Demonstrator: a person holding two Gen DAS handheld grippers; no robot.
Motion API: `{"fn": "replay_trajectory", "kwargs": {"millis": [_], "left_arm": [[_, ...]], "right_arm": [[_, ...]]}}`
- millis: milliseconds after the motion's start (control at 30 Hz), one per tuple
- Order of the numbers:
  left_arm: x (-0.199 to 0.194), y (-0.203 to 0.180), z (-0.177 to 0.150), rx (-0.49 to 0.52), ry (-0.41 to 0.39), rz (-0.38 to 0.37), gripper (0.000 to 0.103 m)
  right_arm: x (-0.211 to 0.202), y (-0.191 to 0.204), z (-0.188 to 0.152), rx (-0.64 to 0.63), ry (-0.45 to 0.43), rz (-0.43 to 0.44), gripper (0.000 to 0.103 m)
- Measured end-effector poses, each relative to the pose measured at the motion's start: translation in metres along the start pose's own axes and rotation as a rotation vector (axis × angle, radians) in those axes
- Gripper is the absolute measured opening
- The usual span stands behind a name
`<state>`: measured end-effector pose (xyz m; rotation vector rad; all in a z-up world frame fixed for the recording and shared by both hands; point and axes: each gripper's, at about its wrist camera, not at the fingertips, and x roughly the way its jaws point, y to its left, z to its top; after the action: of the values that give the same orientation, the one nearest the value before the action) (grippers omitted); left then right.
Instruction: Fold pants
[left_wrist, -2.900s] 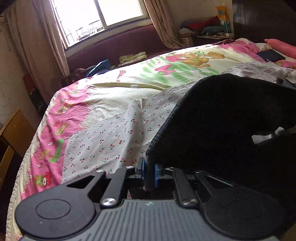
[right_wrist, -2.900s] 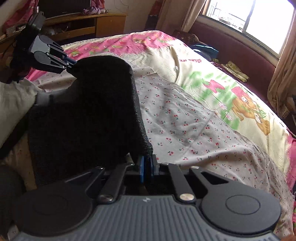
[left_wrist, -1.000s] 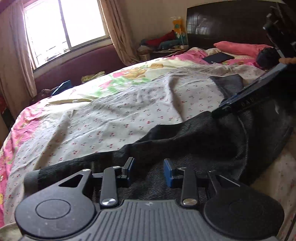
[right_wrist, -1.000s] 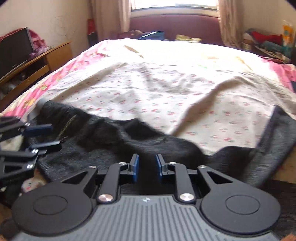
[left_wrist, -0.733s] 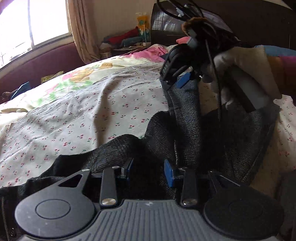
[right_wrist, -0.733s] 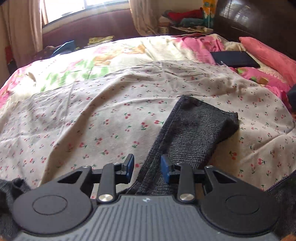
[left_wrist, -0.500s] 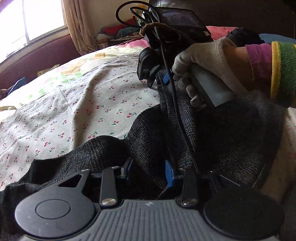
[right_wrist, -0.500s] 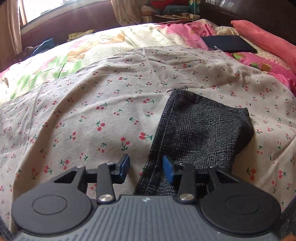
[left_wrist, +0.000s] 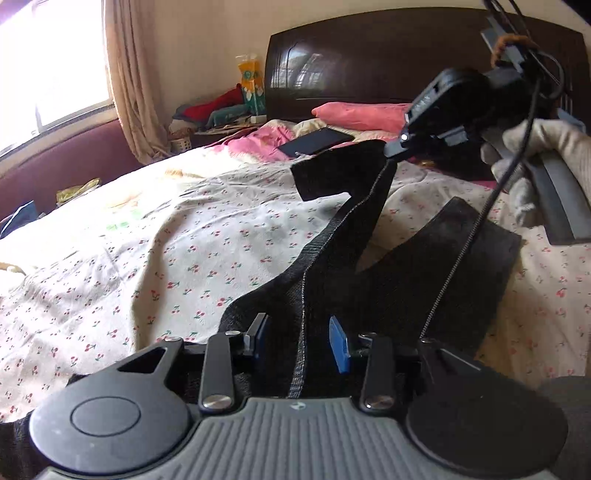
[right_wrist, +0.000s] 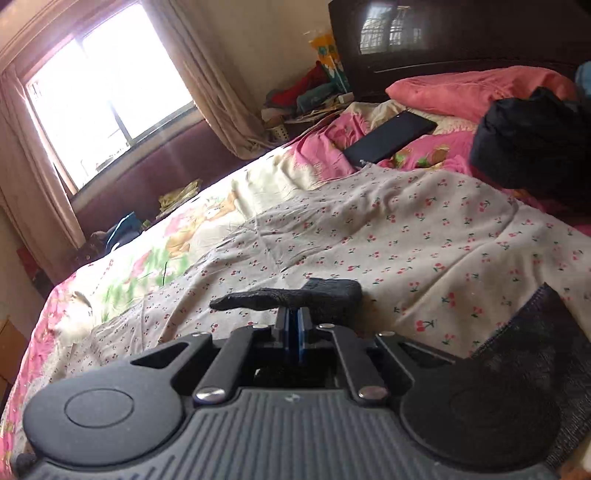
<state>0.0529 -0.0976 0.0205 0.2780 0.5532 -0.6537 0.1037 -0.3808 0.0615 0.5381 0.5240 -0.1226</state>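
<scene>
On the bed (left_wrist: 155, 236), we see the dark pants (left_wrist: 373, 280) partly lifted: our right tongs (right_wrist: 293, 321) are clamped on one leg's hem, raising it, while our left tongs (left_wrist: 301, 341) stand parted, a seam ridge of the pants between them.

Right gripper (left_wrist: 391, 150) lifts pants (left_wrist: 369, 280) leg off bed (left_wrist: 147, 258).

pink pillow (right_wrist: 480, 90), blk tablet (right_wrist: 389, 138), window (right_wrist: 99, 88)

Coarse dark woven pants (left_wrist: 369, 280) lie on matt cotton sheet (left_wrist: 184, 258); the wooden headboard (left_wrist: 369, 62) is glossy.
</scene>
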Motion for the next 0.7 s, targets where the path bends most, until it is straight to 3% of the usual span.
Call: {"fn": "replay_trajectory", "kwargs": {"millis": [100,200,300,433,467,567,700], "left_arm": [[0.009,-0.027,-0.003,0.08,0.033,-0.023,0.054],[0.026,-0.054,-0.014,0.18,0.109,-0.043,0.055],[0.029,-0.075,-0.024,0.263,0.15,-0.048,0.057],[0.033,-0.095,-0.032,0.349,0.157,-0.012,0.058],[0.035,-0.098,-0.032,0.353,0.157,-0.005,0.058],[0.04,-0.093,-0.027,0.316,0.156,-0.018,0.058],[0.048,-0.085,-0.023,0.258,0.158,-0.033,0.058]], "right_arm": [[-0.038,-0.056,-0.028,0.129,-0.013,-0.075,0.004],[-0.033,-0.103,-0.063,0.199,0.091,-0.193,0.006],[-0.038,-0.117,-0.075,0.164,0.073,-0.246,0.011],[-0.037,-0.093,-0.07,-0.094,0.032,-0.223,0.013],[-0.034,-0.083,-0.071,-0.191,0.025,-0.218,0.018],[-0.022,-0.053,-0.083,-0.503,0.026,-0.205,0.034],[-0.006,-0.026,-0.111,-0.86,0.045,-0.174,0.039]]}}
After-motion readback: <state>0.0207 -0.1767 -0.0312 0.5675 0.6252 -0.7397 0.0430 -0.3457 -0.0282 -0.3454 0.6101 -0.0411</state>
